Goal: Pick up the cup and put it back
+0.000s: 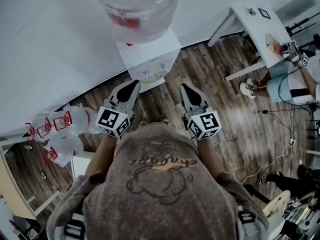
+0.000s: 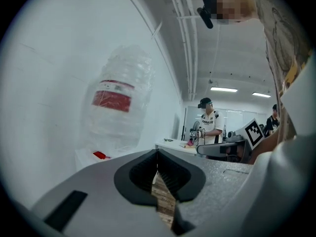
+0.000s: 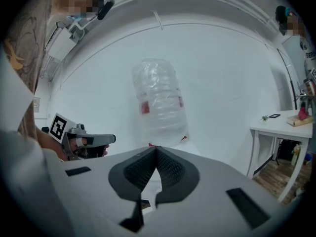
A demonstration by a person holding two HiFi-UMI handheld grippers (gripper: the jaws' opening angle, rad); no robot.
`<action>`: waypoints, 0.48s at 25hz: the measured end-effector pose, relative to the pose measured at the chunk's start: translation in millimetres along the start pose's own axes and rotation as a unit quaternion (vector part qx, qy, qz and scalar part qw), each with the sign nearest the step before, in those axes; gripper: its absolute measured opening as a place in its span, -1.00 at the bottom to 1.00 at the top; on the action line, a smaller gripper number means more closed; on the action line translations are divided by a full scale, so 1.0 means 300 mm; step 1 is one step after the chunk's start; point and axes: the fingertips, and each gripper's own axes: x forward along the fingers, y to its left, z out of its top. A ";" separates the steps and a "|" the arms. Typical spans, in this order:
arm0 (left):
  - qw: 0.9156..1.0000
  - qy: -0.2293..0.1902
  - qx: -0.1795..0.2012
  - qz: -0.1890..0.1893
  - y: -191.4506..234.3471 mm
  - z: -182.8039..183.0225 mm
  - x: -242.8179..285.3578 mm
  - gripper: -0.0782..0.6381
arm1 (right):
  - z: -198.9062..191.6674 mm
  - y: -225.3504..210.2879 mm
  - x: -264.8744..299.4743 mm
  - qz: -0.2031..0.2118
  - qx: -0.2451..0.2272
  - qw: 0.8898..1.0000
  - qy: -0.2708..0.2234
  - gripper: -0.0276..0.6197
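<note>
The cup could not be made out for certain in any view. Ahead of both gripper tips stood the white water dispenser [image 1: 150, 51], with a clear upturned bottle [image 1: 137, 6] bearing a red label upright on top. A round, pale, grille-like patch [image 1: 151, 77] lay on the dispenser's front ledge. It was just beyond the tip of the left gripper [image 1: 134, 85] and ahead and to the left of the right gripper [image 1: 186, 88]. Whether that patch was a cup's mouth or a drip tray could not be told. It was apart from both grippers.
</note>
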 end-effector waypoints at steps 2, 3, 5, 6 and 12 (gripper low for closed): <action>1.000 0.001 -0.003 0.005 0.004 -0.003 -0.005 -0.77 | -0.005 -0.001 -0.001 0.002 0.001 1.000 0.002 -0.91; 1.000 0.002 -0.005 0.007 0.006 -0.006 -0.007 -0.77 | -0.009 0.000 0.001 0.003 0.003 1.000 0.003 -0.91; 1.000 0.003 -0.008 0.009 0.011 -0.011 -0.007 -0.77 | -0.014 0.001 0.005 0.005 0.003 1.000 0.004 -0.91; 1.000 0.003 -0.008 0.011 0.013 -0.013 -0.006 -0.77 | -0.015 0.002 0.006 0.005 0.002 1.000 0.005 -0.91; 1.000 0.007 -0.017 0.017 0.017 -0.025 0.000 -0.77 | -0.022 0.003 0.006 0.011 0.002 1.000 0.008 -0.91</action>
